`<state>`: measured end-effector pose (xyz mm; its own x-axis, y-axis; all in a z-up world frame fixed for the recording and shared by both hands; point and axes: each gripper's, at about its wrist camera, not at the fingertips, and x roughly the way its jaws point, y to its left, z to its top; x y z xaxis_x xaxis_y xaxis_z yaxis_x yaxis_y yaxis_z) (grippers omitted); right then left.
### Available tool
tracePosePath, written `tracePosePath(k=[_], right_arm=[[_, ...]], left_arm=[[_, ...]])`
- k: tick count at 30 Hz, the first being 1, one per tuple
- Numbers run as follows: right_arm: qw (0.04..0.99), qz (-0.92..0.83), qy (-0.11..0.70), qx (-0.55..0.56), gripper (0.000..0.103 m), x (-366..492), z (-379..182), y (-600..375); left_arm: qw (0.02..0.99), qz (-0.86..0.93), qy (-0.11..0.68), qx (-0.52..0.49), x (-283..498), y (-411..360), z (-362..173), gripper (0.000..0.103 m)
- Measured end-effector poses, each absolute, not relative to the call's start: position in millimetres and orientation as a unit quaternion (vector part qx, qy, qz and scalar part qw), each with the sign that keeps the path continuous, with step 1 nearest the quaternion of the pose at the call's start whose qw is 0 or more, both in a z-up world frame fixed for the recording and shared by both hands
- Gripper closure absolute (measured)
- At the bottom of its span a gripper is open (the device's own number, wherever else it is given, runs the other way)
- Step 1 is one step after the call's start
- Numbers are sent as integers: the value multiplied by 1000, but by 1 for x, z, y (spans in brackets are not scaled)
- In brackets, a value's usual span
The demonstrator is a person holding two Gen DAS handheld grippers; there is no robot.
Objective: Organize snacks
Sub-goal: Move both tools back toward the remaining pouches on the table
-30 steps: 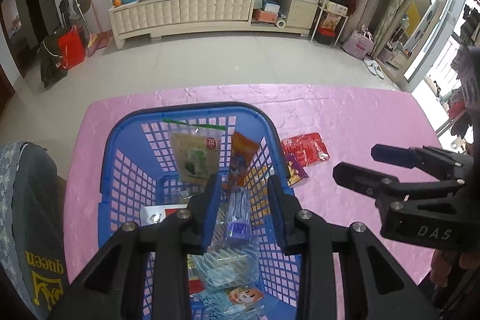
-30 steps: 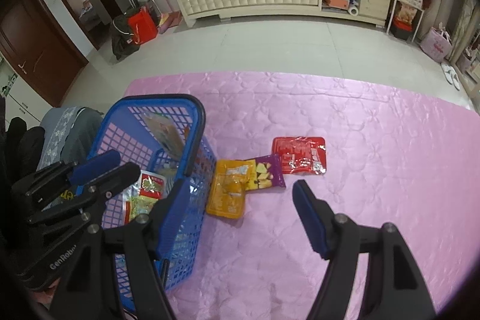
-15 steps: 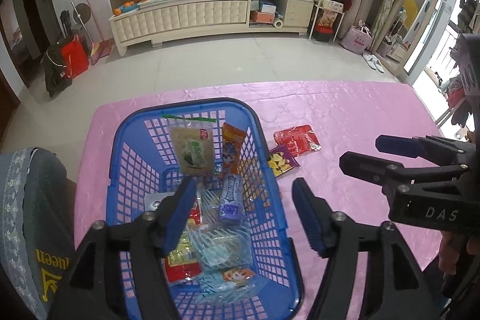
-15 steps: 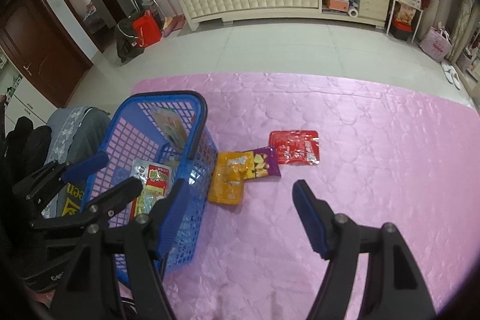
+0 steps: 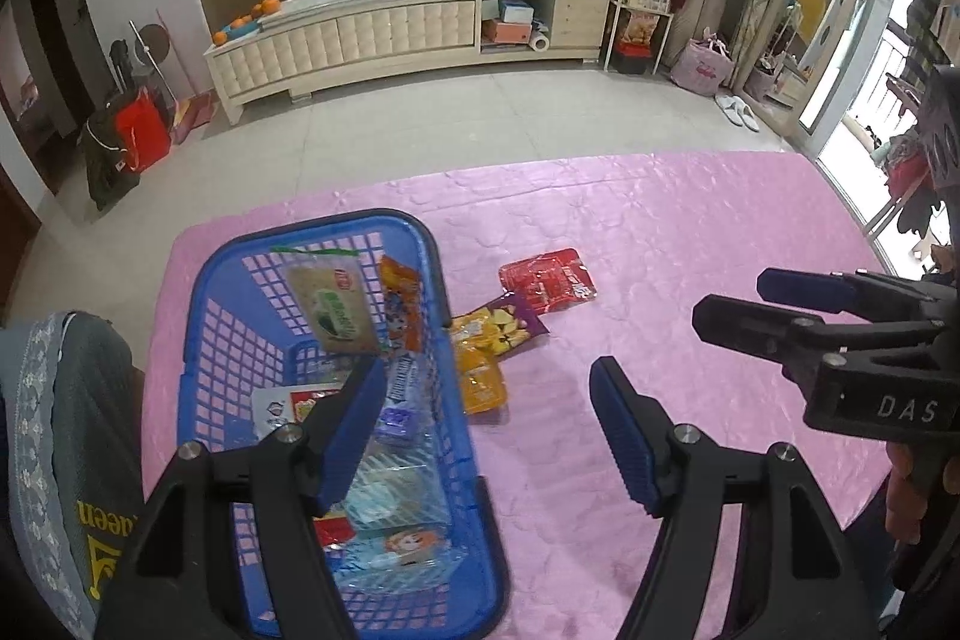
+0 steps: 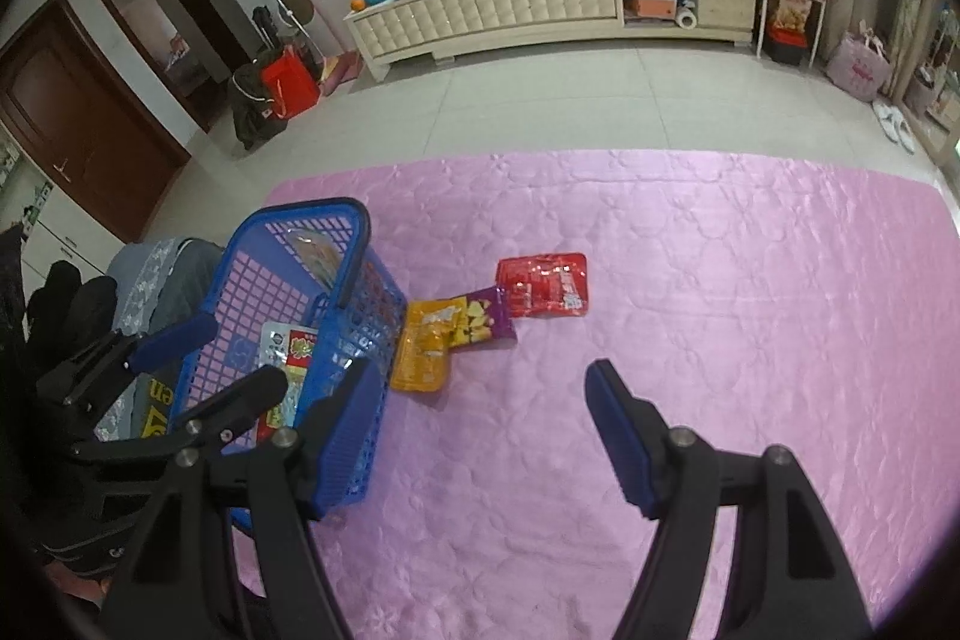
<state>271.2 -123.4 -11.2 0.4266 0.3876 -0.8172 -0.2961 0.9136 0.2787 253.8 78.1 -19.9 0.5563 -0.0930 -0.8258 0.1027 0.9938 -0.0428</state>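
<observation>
I have both tools released and empty — left tool (image 5: pixel 480 424) above the blue plastic lattice basket (image 5: pixel 198 340) already holding several packets, right tool (image 6: pixel 480 418) over the pink quilted surface (image 6: pixel 720 280) — since the orange (image 6: pixel 420 358), purple (image 6: pixel 483 319) and red (image 6: pixel 543 283) foil snack packets beside the basket remain uncollected.

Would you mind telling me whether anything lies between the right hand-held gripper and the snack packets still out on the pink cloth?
Nothing visible does. The right hand-held gripper is open and empty, with only bare pink cloth between it and the orange packet, purple packet and red packet. The blue basket stands off to their left.
</observation>
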Motion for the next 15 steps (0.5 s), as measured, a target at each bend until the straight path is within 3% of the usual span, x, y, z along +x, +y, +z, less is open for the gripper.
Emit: tracePosePath(k=[10,15], right_arm=[[835,202,509,61,28,286,-25,-158],[838,192,508,50,28,294,-37,-180]], left_arm=[[868,-49,494,-3,274,52,-31,35],[859,-43,509,42,284,20,-52,35]])
